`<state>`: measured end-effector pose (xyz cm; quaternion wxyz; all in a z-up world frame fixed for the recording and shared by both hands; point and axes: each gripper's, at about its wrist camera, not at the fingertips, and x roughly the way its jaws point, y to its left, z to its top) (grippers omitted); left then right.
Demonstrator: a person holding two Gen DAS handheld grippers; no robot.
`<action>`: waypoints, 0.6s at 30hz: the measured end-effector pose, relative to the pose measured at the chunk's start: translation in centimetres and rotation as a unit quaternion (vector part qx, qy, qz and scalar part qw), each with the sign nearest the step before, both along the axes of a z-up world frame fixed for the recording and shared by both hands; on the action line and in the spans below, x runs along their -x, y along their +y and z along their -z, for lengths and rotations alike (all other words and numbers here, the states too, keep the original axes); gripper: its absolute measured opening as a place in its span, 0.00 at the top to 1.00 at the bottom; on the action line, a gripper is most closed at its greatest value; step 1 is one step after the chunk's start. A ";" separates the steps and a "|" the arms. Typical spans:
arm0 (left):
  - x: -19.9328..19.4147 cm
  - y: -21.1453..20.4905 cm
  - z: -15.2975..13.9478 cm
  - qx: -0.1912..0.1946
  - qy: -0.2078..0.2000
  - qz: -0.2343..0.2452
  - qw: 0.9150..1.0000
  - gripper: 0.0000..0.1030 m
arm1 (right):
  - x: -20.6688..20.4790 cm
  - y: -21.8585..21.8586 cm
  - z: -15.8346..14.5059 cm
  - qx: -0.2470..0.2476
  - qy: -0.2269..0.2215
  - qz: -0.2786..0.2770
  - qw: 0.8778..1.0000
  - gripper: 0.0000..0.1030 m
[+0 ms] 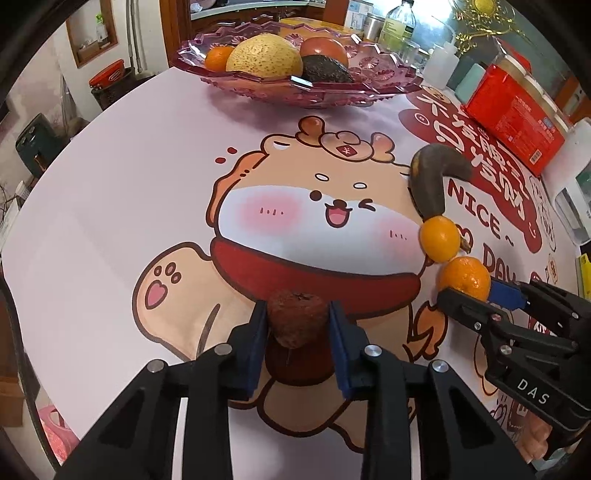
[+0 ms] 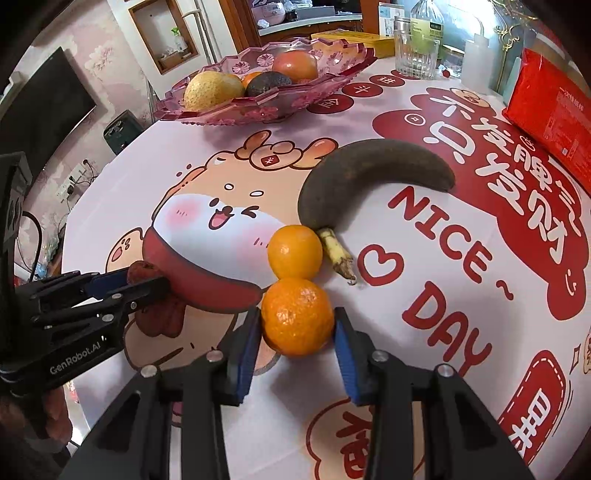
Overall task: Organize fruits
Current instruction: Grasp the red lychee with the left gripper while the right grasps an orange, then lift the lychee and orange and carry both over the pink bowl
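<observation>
Clamping: left hand-held gripper (image 1: pixel 297 328) on brown fruit (image 1: pixel 297 321), right (image 2: pixel 297 332) on tangerine (image 2: pixel 297 317).

From my feed I see a round table (image 2: pixel 258 424) under a pale cloth (image 1: pixel 110 221) printed with a cartoon animal and red lettering. Beyond it stands a wooden cabinet (image 2: pixel 243 22) with a shelf, and a recessed wooden niche (image 2: pixel 162 37) sits in a wall (image 2: pixel 107 55) papered in a pale floral pattern. A dark television screen (image 2: pixel 48 110) hangs on that wall. The light is soft and even.
</observation>
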<state>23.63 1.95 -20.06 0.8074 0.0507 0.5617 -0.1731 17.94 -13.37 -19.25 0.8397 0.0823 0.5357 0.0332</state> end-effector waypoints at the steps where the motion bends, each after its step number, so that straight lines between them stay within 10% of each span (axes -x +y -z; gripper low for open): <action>1: 0.1 0.0 -0.1 -0.001 -0.001 0.002 1.000 0.71 | 0.0 0.1 0.0 -0.001 0.001 -0.001 1.000 0.63; 18: 3.4 0.7 -8.5 -0.010 -0.078 0.014 0.997 0.72 | 2.6 3.0 -6.0 -0.012 -0.050 -0.032 0.998 0.63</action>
